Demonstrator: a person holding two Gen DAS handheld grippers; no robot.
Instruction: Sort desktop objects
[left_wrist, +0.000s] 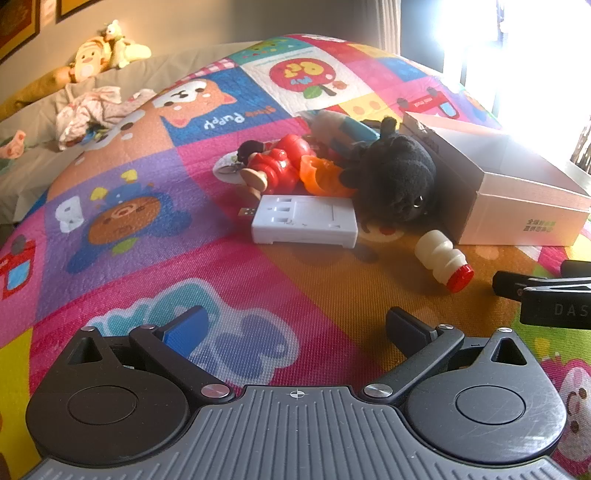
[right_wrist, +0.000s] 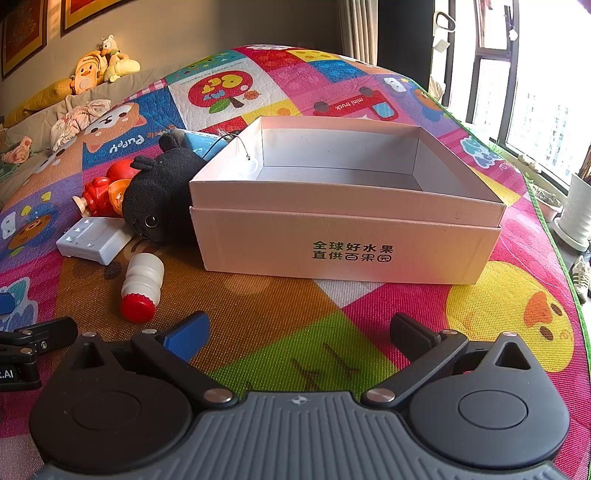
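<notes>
Both grippers' jaws wide, empty; bottle (right_wrist: 141, 286) ahead-left of right gripper (right_wrist: 299, 330).

I see my left gripper (left_wrist: 295, 328) and right gripper (right_wrist: 299, 328) alike: black linkage arms, silver rivets, ribbed grey housing, round black hubs, one blue pad, one black.

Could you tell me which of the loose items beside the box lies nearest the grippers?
The small white ribbed plastic bottle with the red cap, lying on its side, alone in front of the pile.

Bright daylight from window (right_wrist: 535, 110), blown-out glare at left view's upper right, fisheye bending edges, sharp focus.
</notes>
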